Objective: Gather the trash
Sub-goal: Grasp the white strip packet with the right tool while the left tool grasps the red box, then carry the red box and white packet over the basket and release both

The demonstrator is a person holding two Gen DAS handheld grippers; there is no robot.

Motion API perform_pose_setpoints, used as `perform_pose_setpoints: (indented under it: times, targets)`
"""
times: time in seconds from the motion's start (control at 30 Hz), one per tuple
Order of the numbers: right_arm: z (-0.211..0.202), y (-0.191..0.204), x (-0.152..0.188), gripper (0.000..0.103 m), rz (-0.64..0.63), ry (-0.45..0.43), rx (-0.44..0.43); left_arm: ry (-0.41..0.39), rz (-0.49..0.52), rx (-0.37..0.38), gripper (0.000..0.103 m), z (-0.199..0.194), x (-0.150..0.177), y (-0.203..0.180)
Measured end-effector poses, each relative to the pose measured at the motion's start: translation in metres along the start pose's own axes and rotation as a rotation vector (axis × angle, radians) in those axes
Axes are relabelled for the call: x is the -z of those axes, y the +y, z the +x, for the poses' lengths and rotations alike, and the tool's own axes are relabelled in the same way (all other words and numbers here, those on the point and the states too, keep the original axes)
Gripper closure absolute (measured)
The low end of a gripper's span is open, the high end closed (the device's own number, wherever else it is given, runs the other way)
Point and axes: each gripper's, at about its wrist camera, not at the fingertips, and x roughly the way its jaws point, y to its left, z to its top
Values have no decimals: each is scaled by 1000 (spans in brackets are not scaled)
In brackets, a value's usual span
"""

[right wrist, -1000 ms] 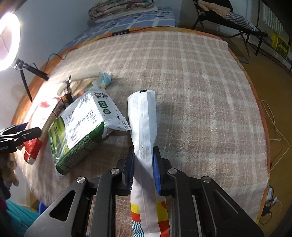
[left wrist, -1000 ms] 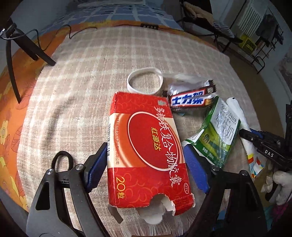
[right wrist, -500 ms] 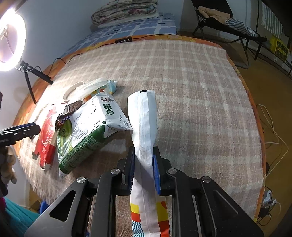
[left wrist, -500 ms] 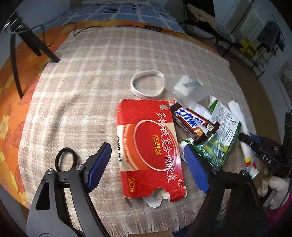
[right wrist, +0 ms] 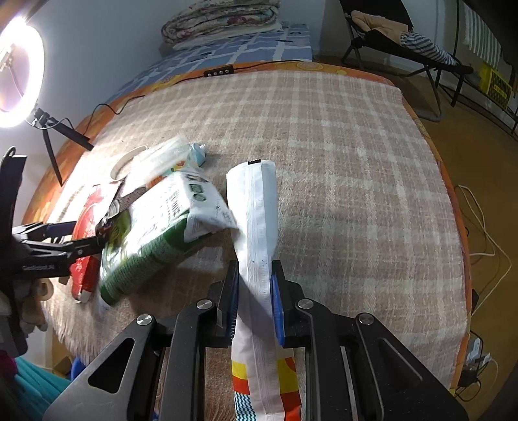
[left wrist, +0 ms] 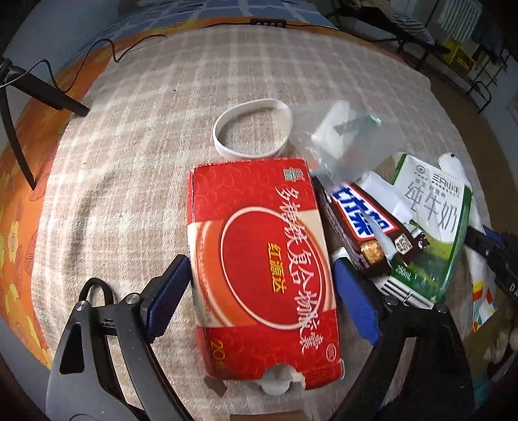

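My left gripper (left wrist: 259,291) has just been opening; its jaws now straddle the red box (left wrist: 262,268) without pressing. My right gripper (right wrist: 254,299), right of that box, clamps the white wrapper (right wrist: 255,226).

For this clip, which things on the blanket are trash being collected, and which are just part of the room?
Trash to collect:
- red box
- chocolate bar wrapper
- milk carton
- white packet, pinched in the right gripper
- clear plastic bag
- white ring

Just lying about:
- ring light
- black cable
- folded quilt
- folding chair
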Motion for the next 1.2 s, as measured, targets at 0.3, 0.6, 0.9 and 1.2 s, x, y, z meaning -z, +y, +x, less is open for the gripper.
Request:
perform_pose_setpoints:
  times: [0.3, 0.6, 0.9, 1.2]
  targets:
    - [-8, -3, -2, 87, 1, -22, -14, -72, -20, 69, 14, -24, 5, 25]
    - [-31, -3, -1, 87, 4, -79, -26, -153, -22, 107, 14, -73, 13, 52]
    - [-65, 21, 13, 87, -41, -115, -94, -205, 49, 154, 14, -119, 50, 44]
    - [-100, 60, 58, 87, -135, -132, -166, -181, 110, 194, 14, -137, 116, 30]
